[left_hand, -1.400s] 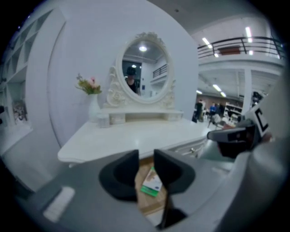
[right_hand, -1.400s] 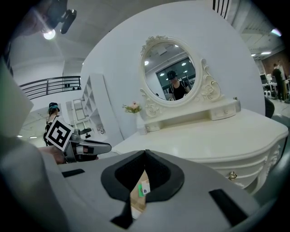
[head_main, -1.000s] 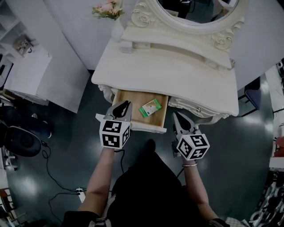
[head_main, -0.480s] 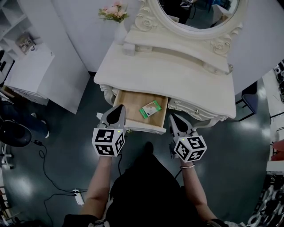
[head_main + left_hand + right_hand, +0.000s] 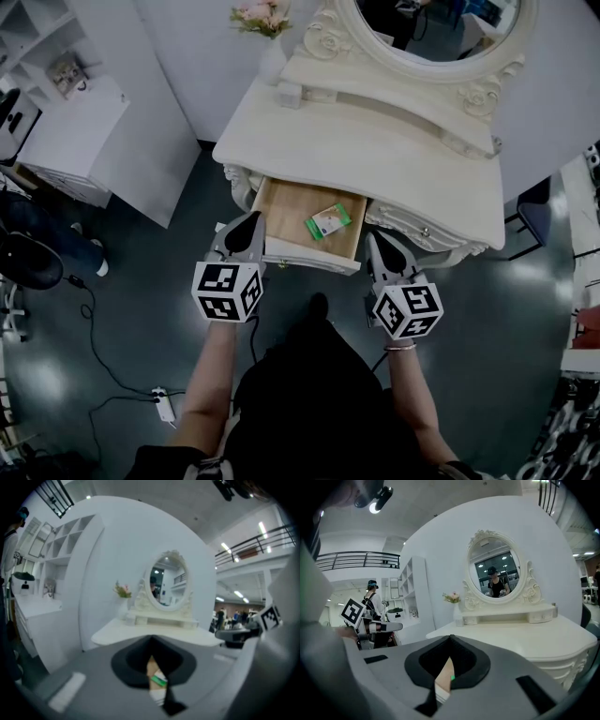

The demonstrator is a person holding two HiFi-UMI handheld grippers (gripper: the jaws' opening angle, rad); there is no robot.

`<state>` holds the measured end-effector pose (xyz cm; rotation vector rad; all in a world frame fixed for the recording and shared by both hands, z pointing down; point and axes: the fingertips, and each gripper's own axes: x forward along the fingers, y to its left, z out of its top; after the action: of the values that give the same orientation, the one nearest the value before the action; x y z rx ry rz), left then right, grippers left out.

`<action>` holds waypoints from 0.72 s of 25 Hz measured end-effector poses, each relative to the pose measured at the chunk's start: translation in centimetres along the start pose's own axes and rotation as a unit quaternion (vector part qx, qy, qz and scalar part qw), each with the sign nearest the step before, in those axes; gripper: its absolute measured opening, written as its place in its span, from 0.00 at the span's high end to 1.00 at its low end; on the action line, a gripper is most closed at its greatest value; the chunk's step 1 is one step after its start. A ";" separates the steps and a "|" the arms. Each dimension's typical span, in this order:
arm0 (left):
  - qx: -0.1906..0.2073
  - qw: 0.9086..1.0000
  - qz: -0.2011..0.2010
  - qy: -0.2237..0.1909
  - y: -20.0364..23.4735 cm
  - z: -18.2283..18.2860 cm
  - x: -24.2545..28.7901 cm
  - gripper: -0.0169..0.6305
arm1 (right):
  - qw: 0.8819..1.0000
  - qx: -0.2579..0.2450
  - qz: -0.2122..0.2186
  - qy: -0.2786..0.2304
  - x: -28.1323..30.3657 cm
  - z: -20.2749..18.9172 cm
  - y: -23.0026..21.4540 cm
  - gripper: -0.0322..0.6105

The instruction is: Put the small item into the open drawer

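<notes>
The small item (image 5: 327,222), a thin white packet with a green band, already lies flat on the wooden floor of the open drawer (image 5: 284,208), toward the drawer's right side and turned askew to its walls. By its look it is light and fairly stiff, like a card or a sealed sachet, and not fragile. It probably slides easily on the smooth wood. Lying flat, it offers little to pinch from above, so the better hold would be across its narrow width or on a lifted short edge. The left gripper (image 5: 249,230) sits at the drawer's front left corner with its jaws pressed together and nothing between them; whether its tips touch the drawer front I cannot tell. The right gripper (image 5: 382,253) hangs just off the drawer's front right corner, its jaws likewise closed on nothing, clear of the packet.
</notes>
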<state>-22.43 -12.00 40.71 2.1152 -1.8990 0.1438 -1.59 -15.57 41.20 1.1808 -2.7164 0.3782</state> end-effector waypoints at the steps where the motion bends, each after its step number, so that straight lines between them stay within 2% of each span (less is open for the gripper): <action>1: 0.000 1.000 0.000 0.000 0.0 -0.1 -0.2 0.96 | 1.000 -0.003 -0.002 -0.001 -0.1 0.1 0.1 0.95; 11: -0.010 1.000 -0.015 0.008 -0.2 -0.7 -1.3 0.96 | 1.000 0.001 -0.015 -0.005 -0.7 0.4 -0.1 0.95; 18: 0.004 1.000 -0.012 0.004 -0.5 -0.8 -1.7 0.96 | 1.000 0.009 -0.021 -0.004 -1.4 0.0 -0.7 0.95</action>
<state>-22.04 -10.08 40.90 2.1391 -1.8699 0.1549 -0.16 -15.09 40.98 1.2446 -2.6963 0.3923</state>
